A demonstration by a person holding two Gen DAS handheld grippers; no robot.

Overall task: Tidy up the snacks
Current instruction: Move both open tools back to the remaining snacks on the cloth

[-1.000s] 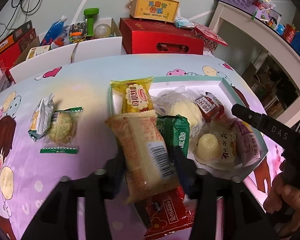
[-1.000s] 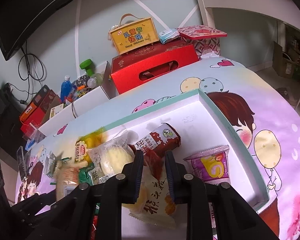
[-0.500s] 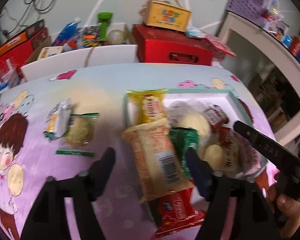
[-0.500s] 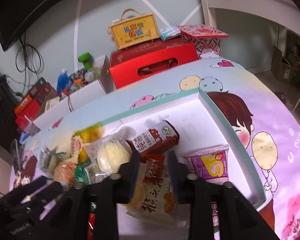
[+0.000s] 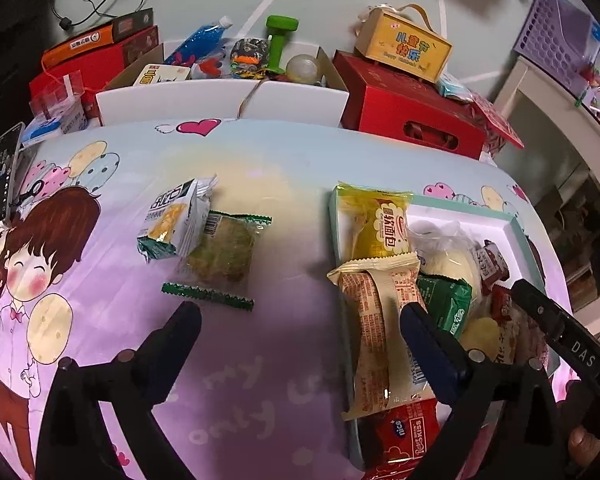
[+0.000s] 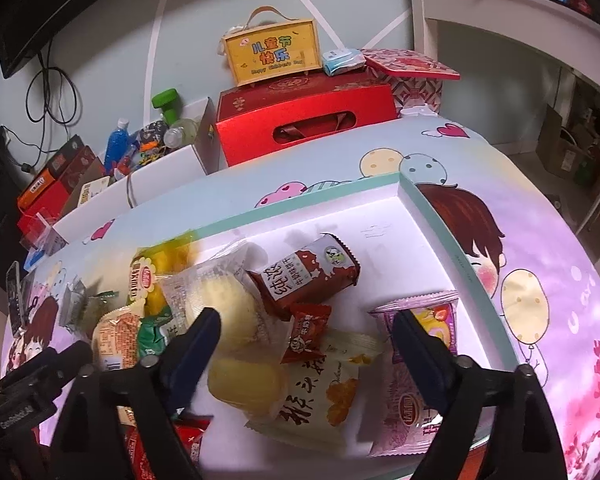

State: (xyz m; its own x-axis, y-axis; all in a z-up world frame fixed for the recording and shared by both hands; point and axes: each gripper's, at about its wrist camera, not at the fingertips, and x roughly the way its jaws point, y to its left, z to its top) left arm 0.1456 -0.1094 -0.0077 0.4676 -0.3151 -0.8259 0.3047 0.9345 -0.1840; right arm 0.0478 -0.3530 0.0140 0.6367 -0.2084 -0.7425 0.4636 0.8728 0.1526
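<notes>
A white tray with a teal rim holds several wrapped snacks. My left gripper hangs over the tablecloth at the tray's left edge, its jaws opening wide. A long beige and orange packet lies free across that edge, by the right finger. A white and green packet and a clear-wrapped green cake lie on the cloth to the left. My right gripper is over the tray with its jaws opening. A small red packet lies loose between them, on a yellow jelly pack.
A red gift box with a yellow case on top stands behind the table. A white carton of bottles and toys sits behind the far edge. A phone lies at the far left. A white shelf stands at the right.
The left jaws let go of the long beige packet, spread wide and shifted left. The right jaws spread off the small red packet, which now lies in the tray.
</notes>
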